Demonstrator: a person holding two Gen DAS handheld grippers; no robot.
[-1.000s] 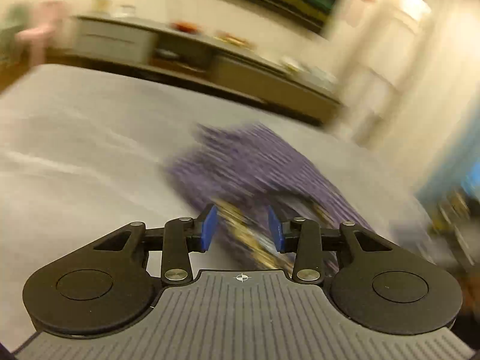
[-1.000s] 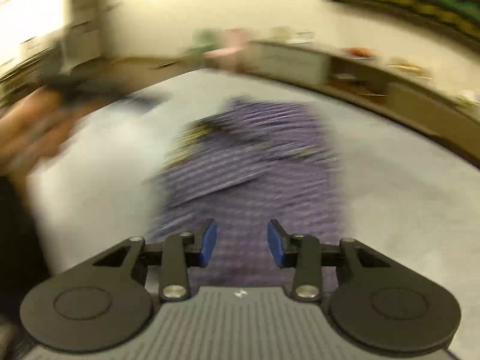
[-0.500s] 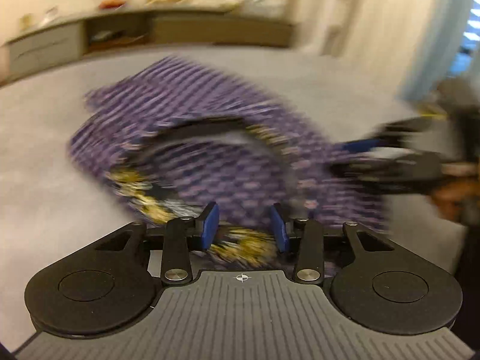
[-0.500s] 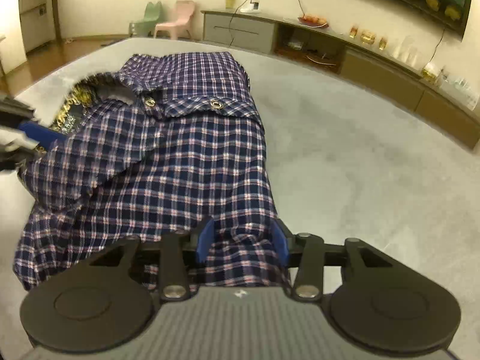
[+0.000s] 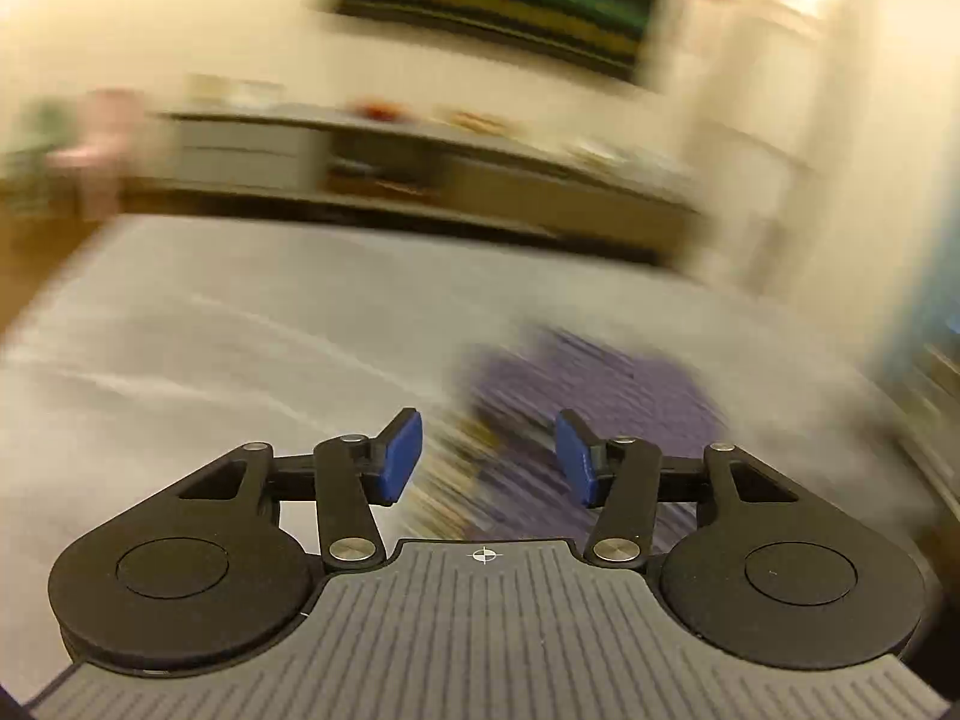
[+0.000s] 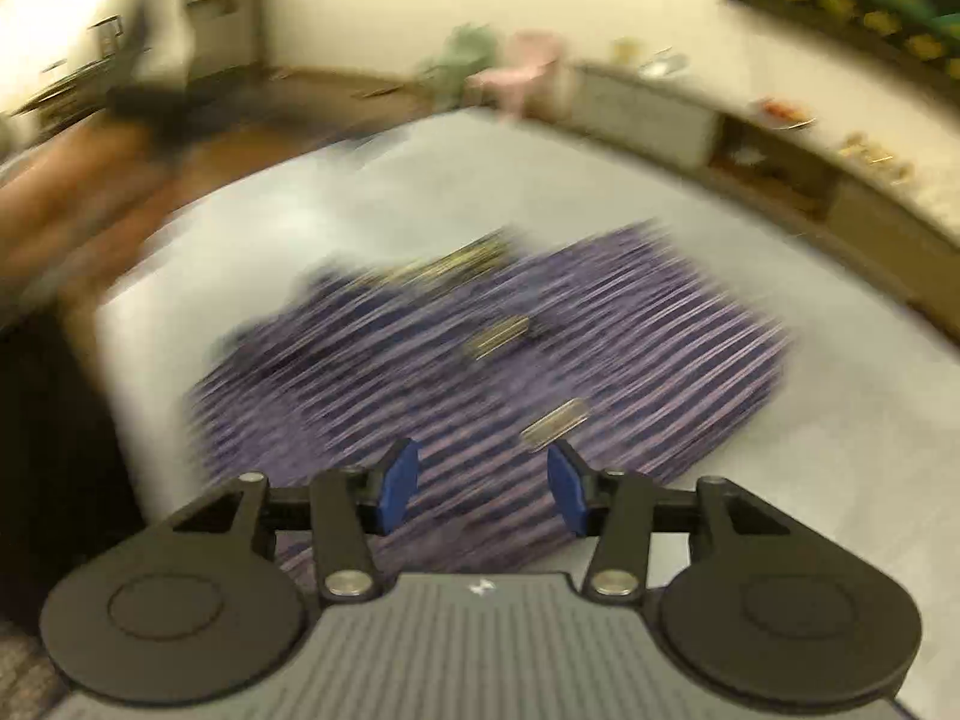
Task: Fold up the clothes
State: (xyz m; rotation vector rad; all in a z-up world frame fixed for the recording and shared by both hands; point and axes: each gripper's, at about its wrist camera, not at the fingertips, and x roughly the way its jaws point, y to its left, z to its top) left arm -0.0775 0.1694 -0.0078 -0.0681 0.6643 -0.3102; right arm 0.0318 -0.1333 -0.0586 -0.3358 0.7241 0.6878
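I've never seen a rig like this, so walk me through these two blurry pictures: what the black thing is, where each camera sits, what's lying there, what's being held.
No robot here: a person carries two hand-held grippers, each with a camera looking forward along its two blue-tipped fingers. One picture comes from the left gripper, the other from the right gripper. Both stand open and hold nothing. On the grey surface lies a purple checked shirt, heavily smeared by motion blur. At the far left of the right view a blurred hand shows, apparently with the other gripper.

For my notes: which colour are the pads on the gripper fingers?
Blue, on black arms. The right gripper's pads show it best, in the right wrist view.
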